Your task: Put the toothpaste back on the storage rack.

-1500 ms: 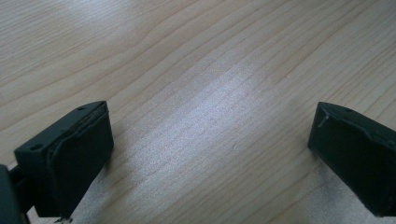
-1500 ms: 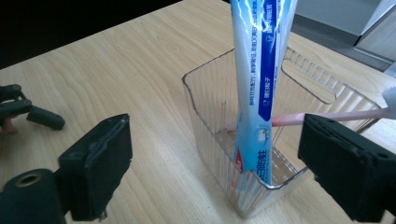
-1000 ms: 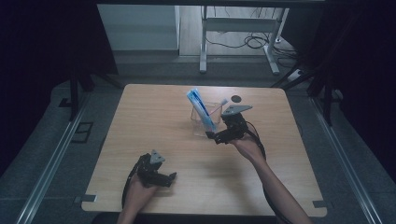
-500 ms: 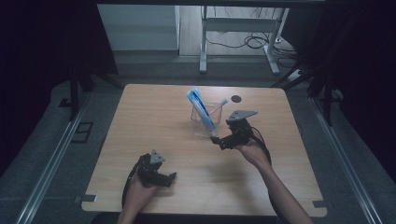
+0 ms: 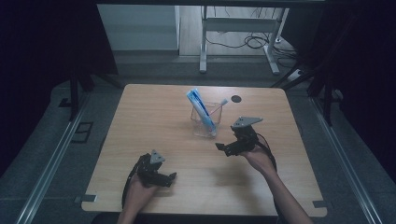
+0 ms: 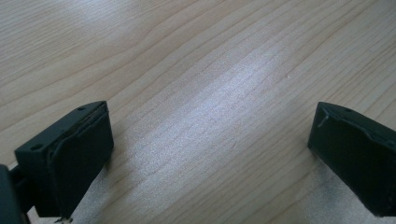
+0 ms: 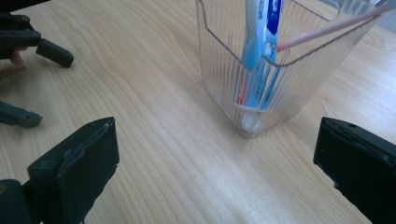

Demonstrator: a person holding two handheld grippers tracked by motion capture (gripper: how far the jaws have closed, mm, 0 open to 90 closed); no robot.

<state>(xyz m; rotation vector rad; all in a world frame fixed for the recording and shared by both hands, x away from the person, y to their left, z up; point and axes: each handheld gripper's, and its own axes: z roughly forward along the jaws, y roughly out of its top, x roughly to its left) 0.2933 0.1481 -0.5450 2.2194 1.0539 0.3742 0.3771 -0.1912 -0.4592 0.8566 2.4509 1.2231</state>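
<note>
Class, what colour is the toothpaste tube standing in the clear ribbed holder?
The toothpaste tube is blue and white, with red near its base; the right gripper view shows it best.

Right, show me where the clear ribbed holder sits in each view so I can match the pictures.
High view: the clear holder stands a little behind the table's middle, just left of the right gripper.
Right gripper view: the holder is upper centre, beyond the open jaws.
Left gripper view: bare wooden table between the open jaws.
Shared landmark: the blue toothpaste tube standing in the holder.
</note>
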